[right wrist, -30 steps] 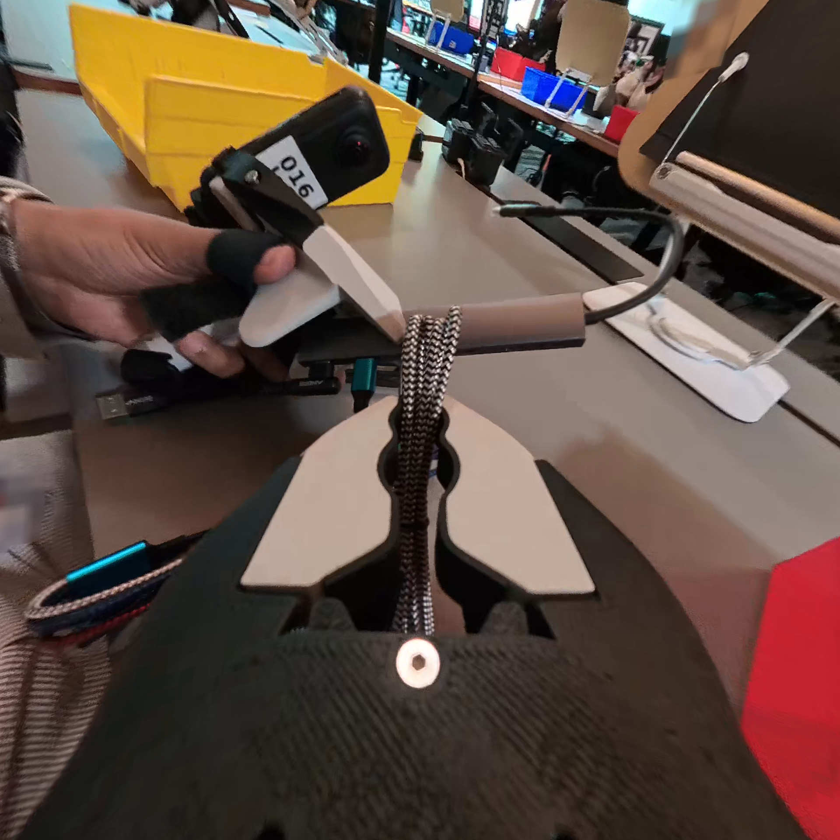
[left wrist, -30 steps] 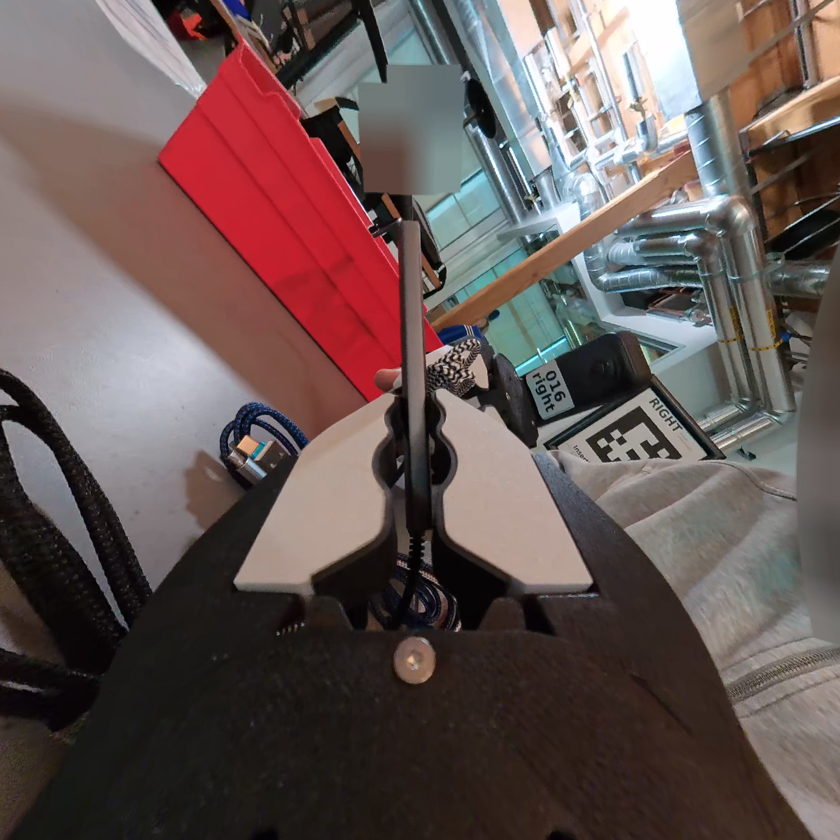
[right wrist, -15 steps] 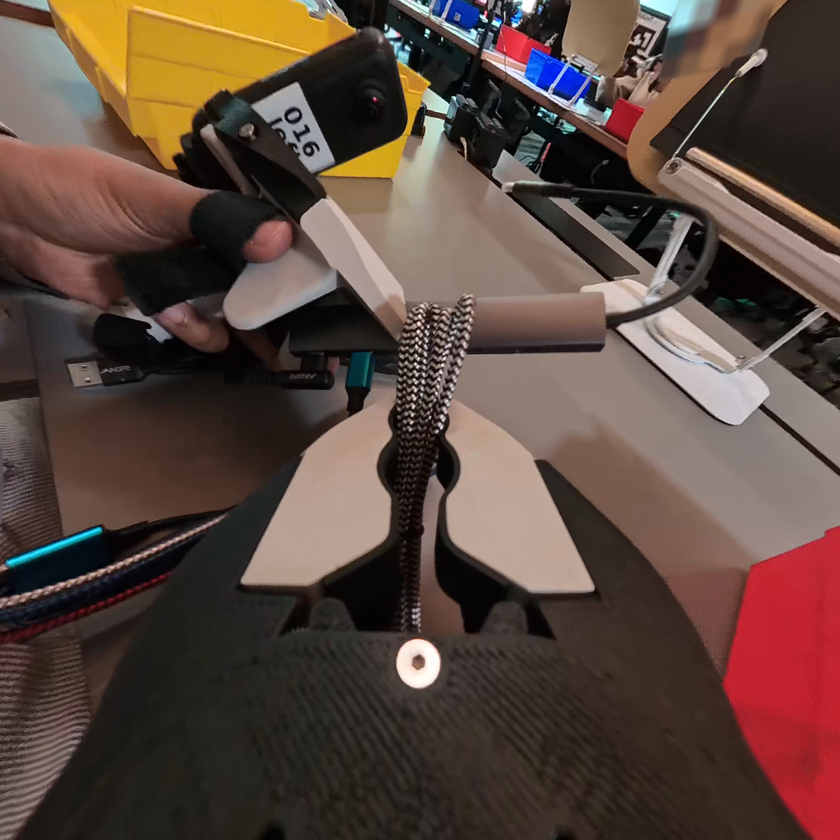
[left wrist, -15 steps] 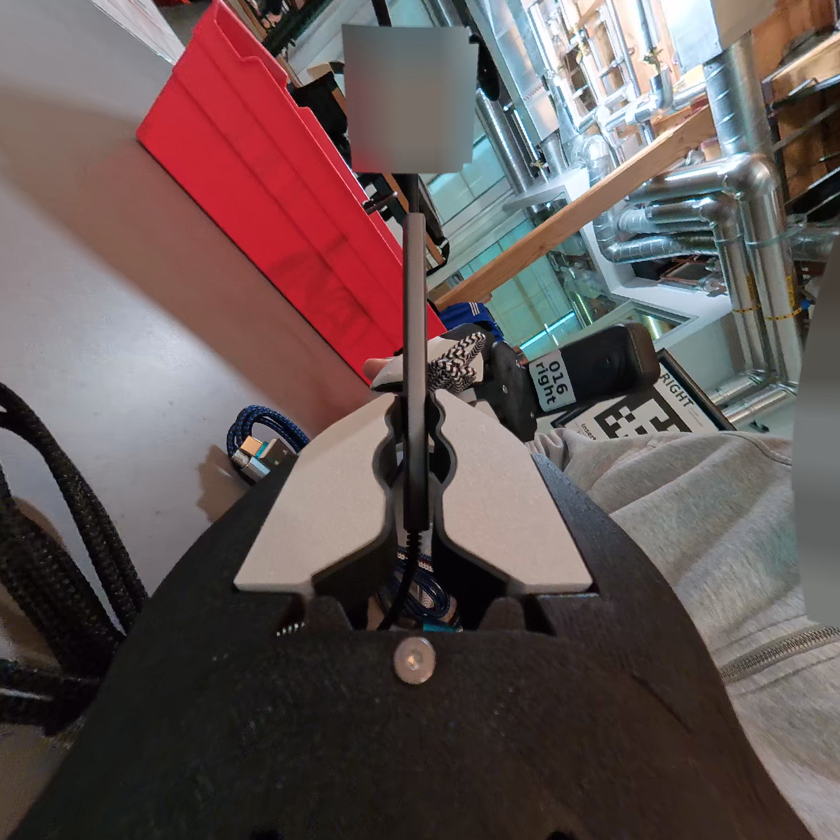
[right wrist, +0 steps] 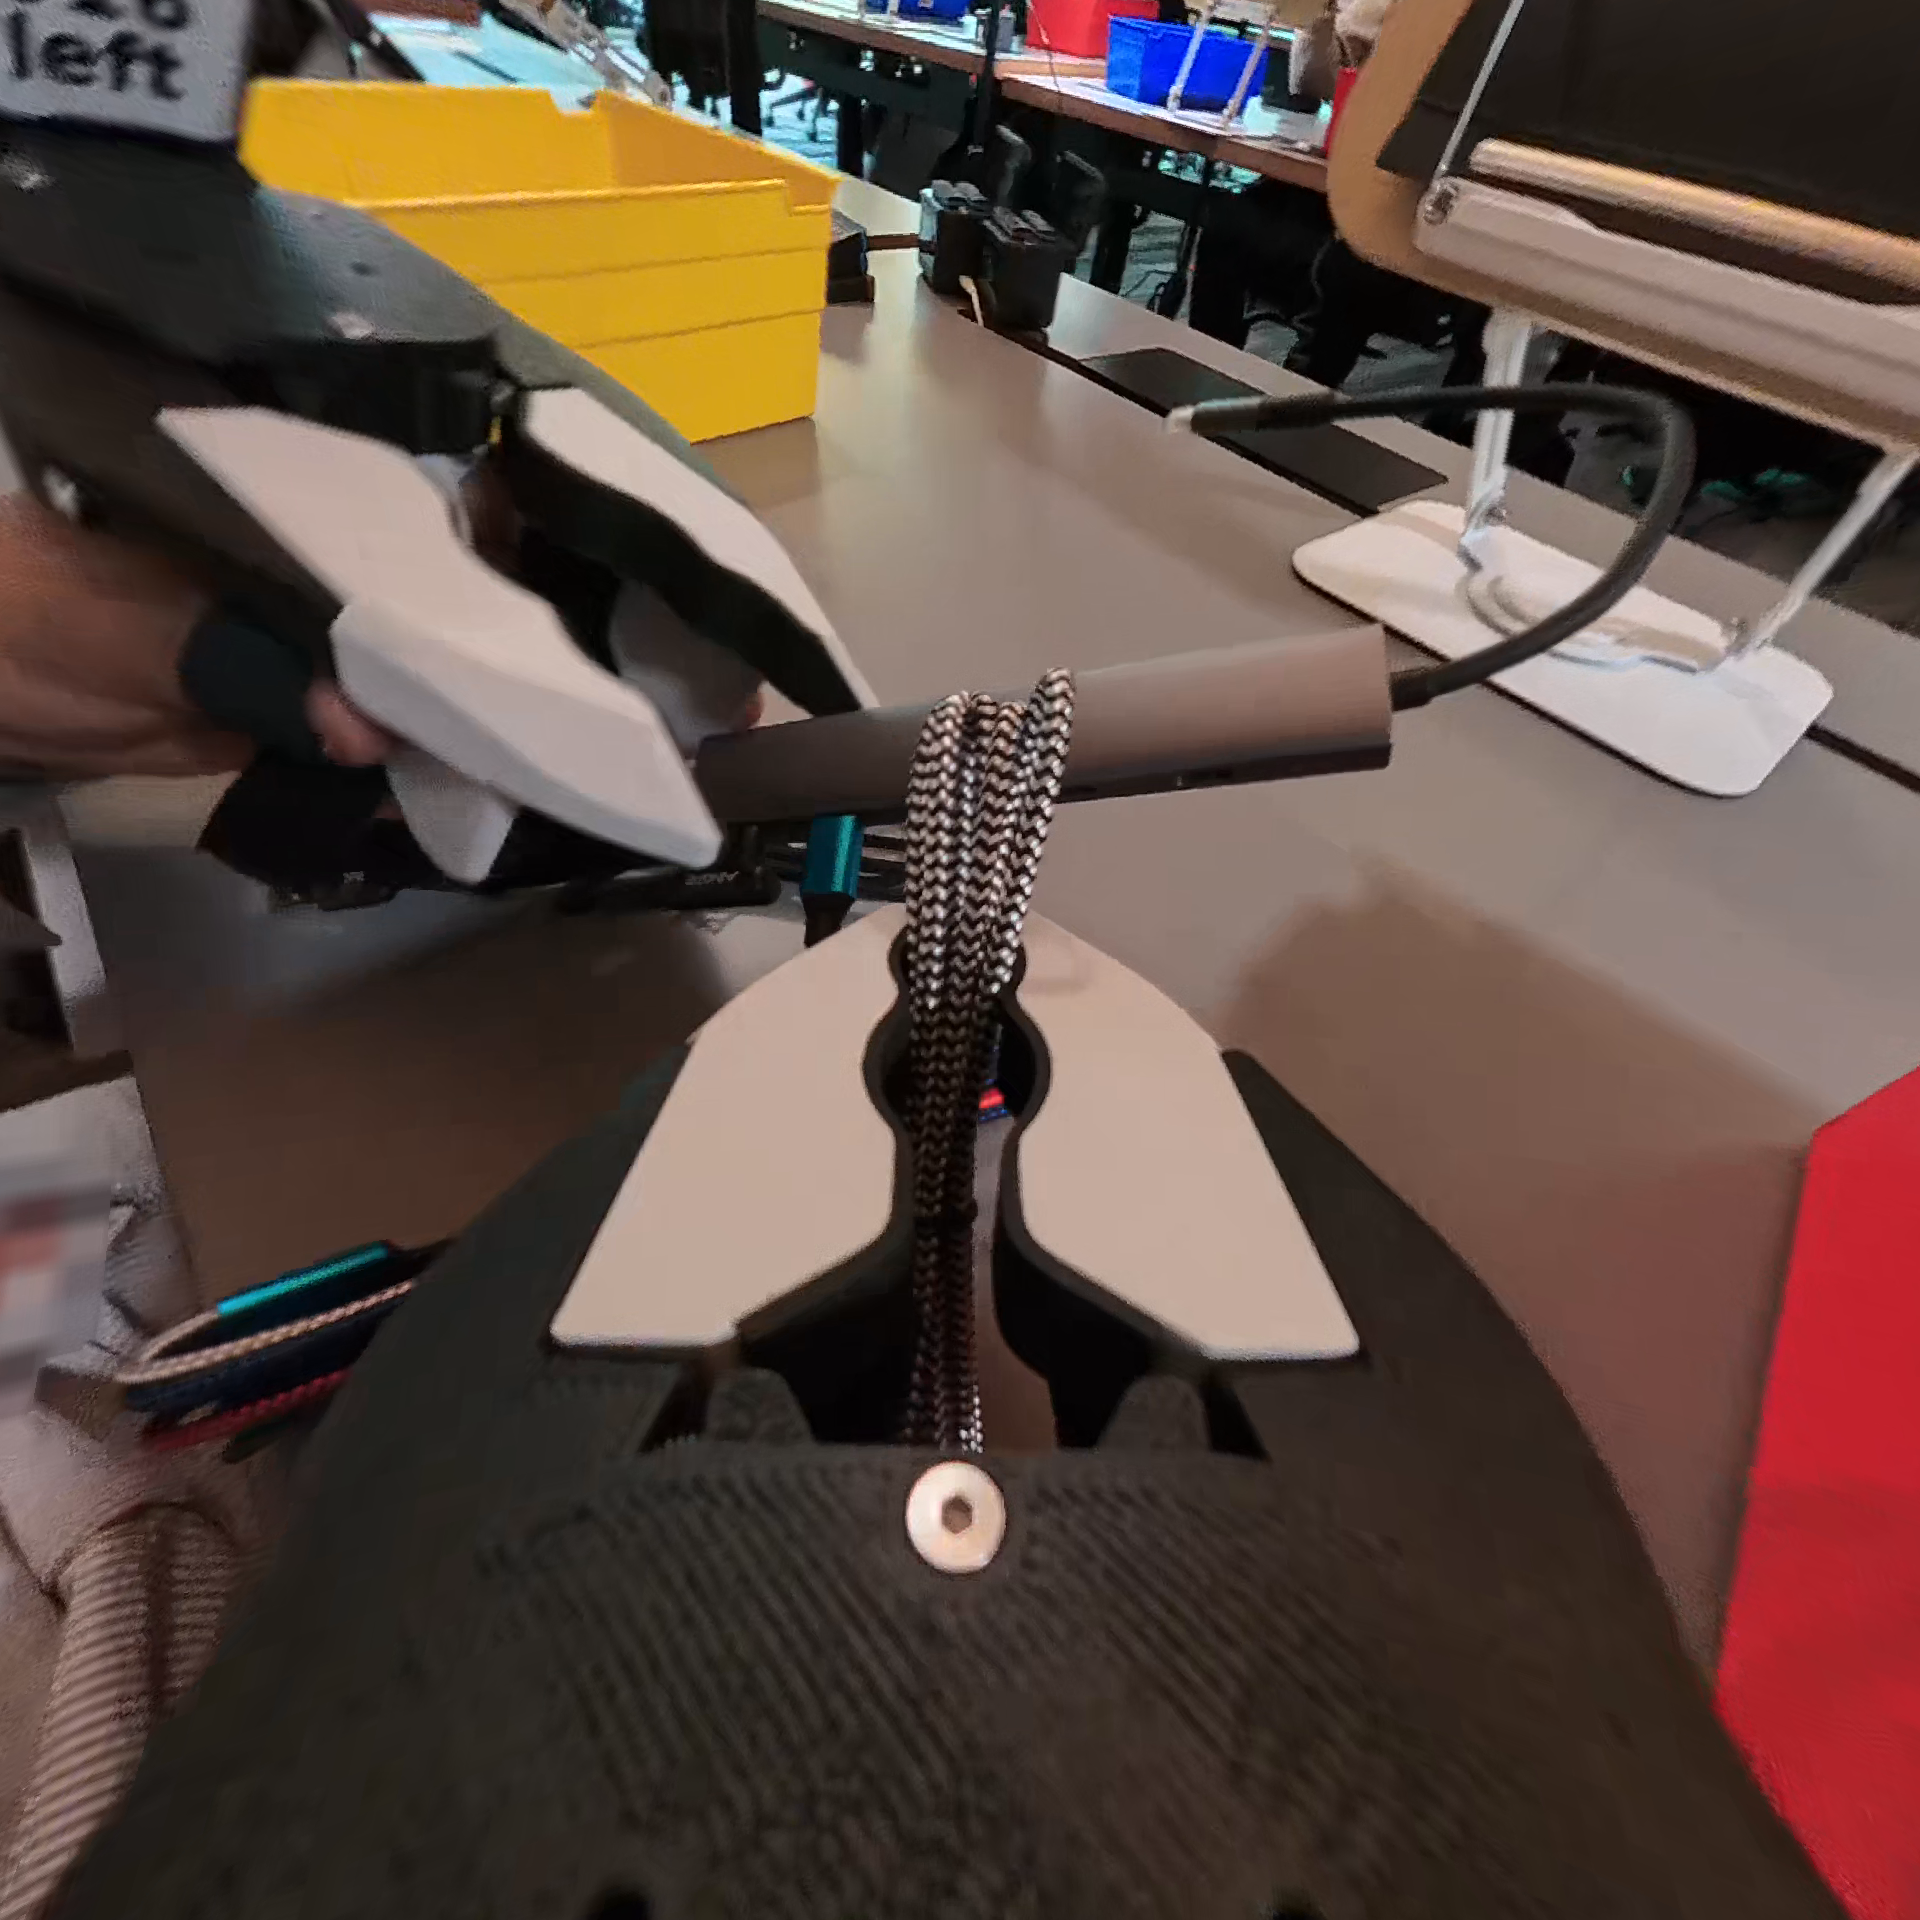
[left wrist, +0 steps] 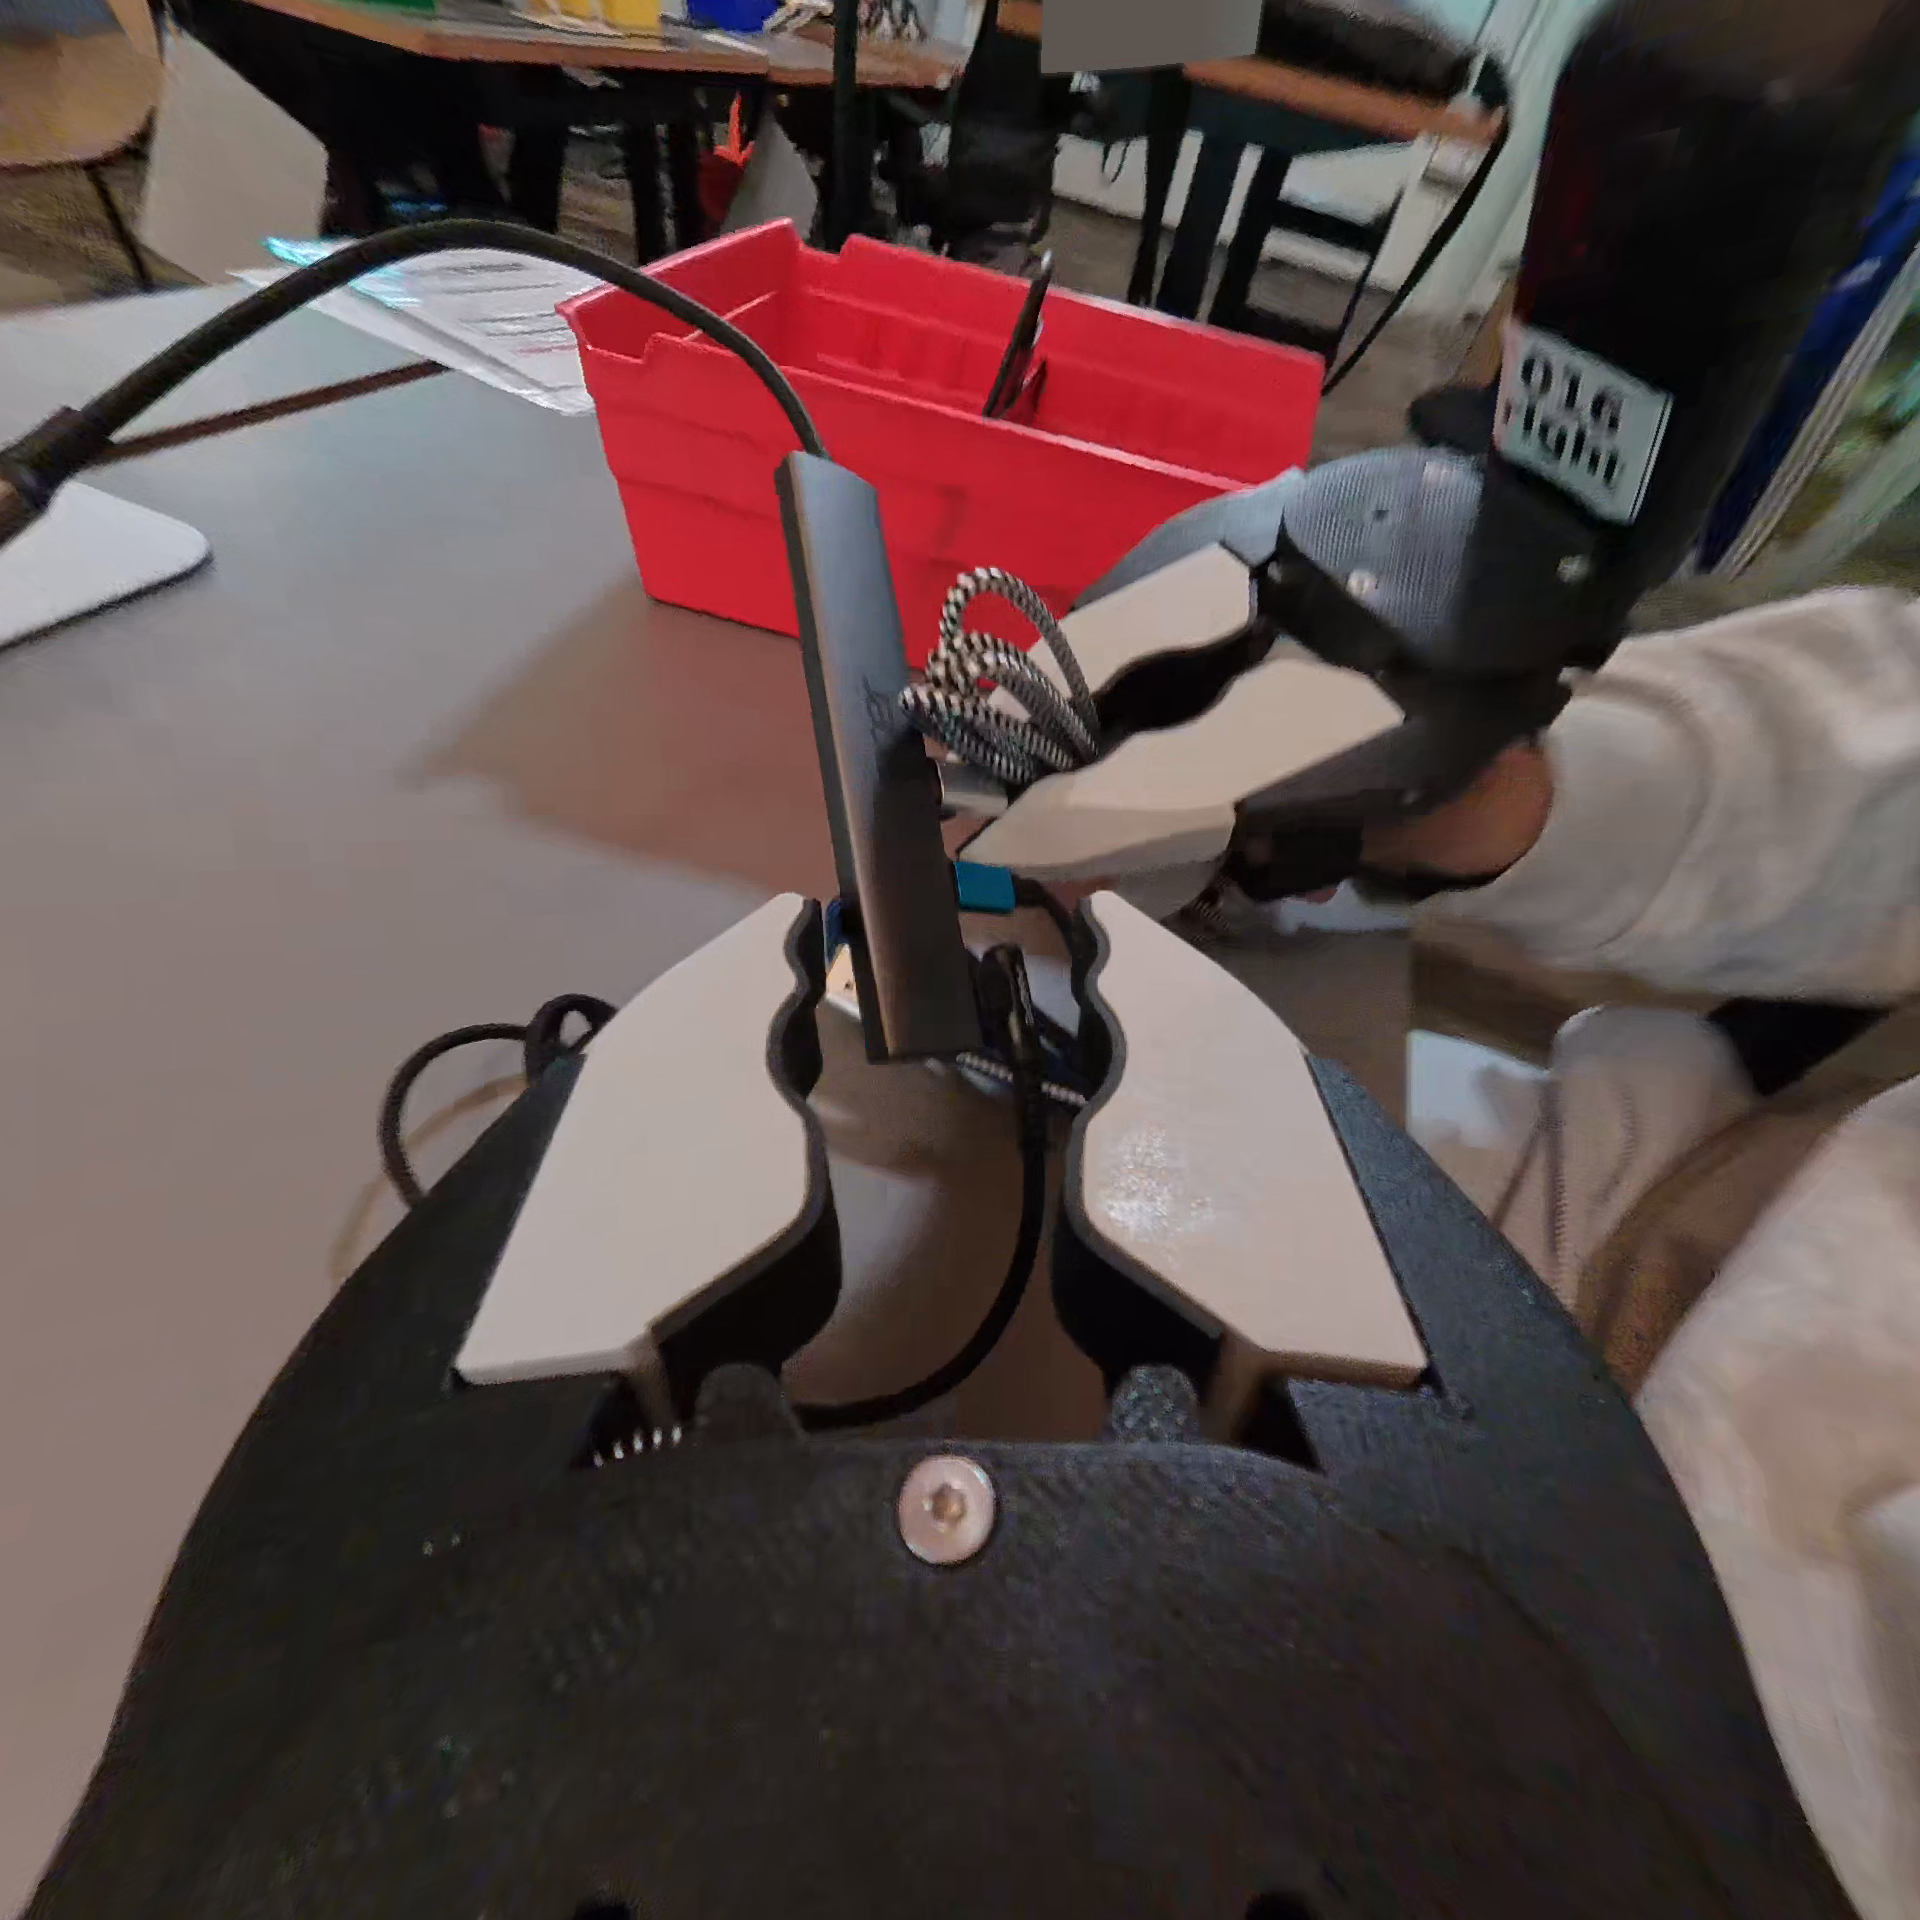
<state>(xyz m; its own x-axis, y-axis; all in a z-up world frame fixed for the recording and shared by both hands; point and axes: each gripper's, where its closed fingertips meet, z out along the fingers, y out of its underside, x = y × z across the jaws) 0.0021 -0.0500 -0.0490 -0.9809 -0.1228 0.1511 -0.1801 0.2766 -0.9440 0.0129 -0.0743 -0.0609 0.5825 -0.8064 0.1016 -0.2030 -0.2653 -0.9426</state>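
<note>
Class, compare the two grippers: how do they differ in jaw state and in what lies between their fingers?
The left gripper stands open; the right gripper is shut. The left gripper has the end of a rigid grey hub loosely between its fingers; the right gripper pinches a black-and-white braided cable whose loops lie against that hub. Both have pale fingers on black bodies and meet at the hub above the grey table.

Hub (right wrist: 1195, 717): slim grey bar, raised above worktop (right wrist: 1039, 540). Braided cable (right wrist: 956, 997): black-and-white coil, touching hub, clamped in right gripper (right wrist: 956, 935).
</note>
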